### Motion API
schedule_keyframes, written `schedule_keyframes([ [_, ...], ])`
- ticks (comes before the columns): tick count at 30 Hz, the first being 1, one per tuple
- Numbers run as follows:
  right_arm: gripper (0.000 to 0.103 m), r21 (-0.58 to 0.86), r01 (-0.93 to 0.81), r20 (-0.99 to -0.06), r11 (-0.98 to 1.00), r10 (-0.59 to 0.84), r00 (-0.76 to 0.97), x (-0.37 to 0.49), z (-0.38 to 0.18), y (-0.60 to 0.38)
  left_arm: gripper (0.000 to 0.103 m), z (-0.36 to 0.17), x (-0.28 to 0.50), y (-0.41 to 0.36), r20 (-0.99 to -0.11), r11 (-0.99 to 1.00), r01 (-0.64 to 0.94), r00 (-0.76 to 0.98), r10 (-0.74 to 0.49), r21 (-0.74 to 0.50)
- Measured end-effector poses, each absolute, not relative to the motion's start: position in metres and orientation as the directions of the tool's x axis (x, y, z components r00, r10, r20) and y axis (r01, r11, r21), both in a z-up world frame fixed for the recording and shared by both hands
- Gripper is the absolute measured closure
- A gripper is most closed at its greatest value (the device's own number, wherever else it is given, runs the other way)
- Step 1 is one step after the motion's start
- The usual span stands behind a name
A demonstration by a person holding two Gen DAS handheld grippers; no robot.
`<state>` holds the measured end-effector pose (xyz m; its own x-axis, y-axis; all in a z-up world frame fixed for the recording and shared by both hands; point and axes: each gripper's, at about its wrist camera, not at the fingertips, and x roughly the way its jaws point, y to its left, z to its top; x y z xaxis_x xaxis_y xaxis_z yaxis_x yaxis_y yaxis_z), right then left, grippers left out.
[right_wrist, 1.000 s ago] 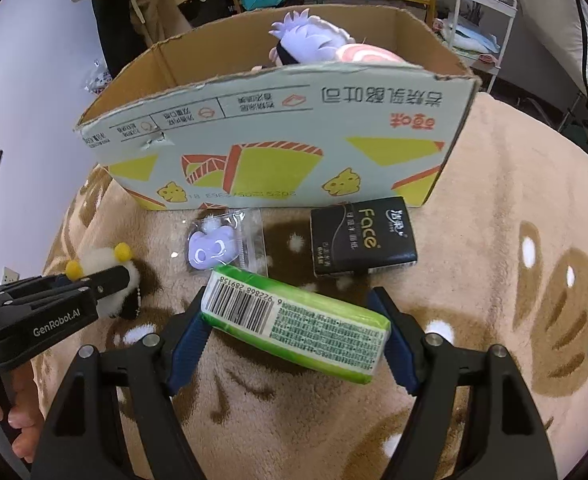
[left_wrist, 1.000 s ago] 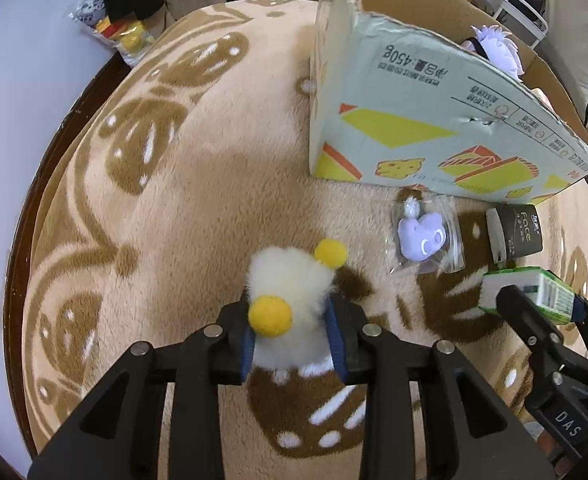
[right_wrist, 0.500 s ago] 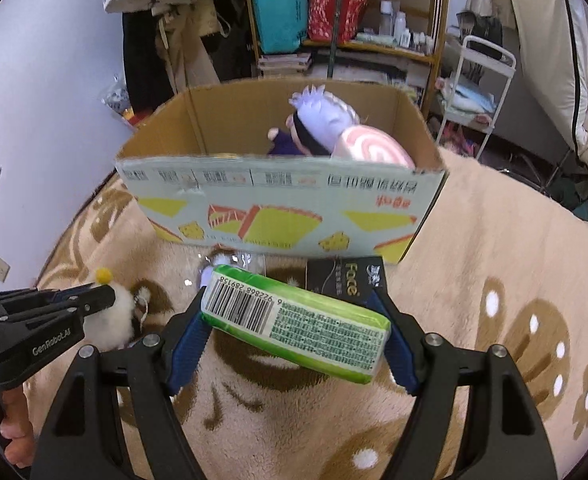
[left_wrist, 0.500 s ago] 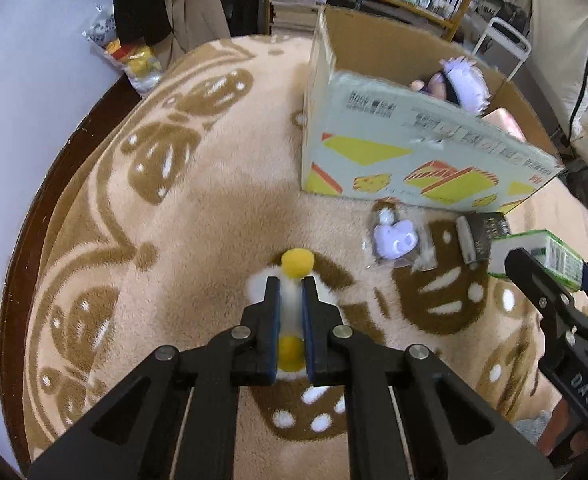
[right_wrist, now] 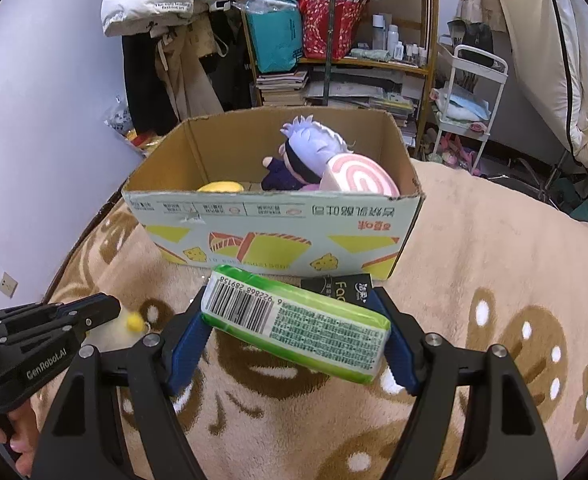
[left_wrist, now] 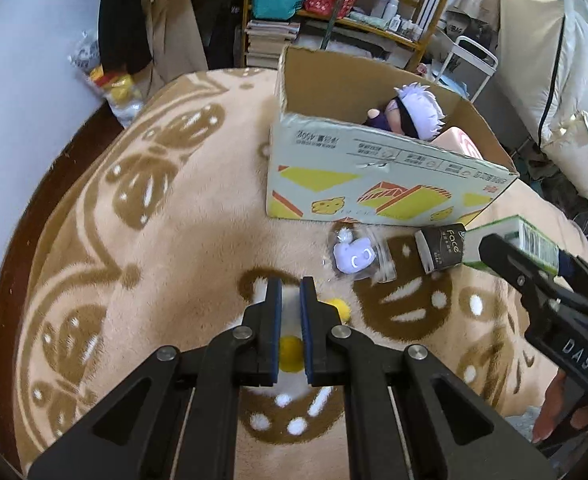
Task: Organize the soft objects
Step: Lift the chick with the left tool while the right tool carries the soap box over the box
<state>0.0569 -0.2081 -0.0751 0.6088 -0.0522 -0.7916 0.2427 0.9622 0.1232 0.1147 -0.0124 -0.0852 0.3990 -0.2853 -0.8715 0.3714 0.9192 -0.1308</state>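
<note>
Lifted higher, left hand-held gripper (left_wrist: 291,300) pinches fluffy chick (left_wrist: 292,354); right hand-held gripper (right_wrist: 294,332) clamps tissue pack (right_wrist: 294,328).

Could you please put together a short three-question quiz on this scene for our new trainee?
1. True or false: the right gripper is shut on the green tissue pack.
2. What does the left gripper hold? A) the black Face pack B) the white fluffy toy with yellow pom-poms C) the bagged lilac plush
3. Fill in: the purple-haired doll lies inside the ____.

Key
1. True: it is held by its two ends.
2. B.
3. Cardboard box, beside the pink swirl cushion.
</note>
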Motion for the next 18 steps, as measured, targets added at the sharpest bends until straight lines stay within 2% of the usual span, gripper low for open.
schedule_keyframes([
  [18, 0.022, 0.227, 0.233, -0.756, 0.946, 0.02, 0.654, 0.06, -0.06, -0.219, 0.094, -0.046, 0.103, -0.014, -0.801, 0.907, 0.406, 0.502, -0.326, -0.115],
])
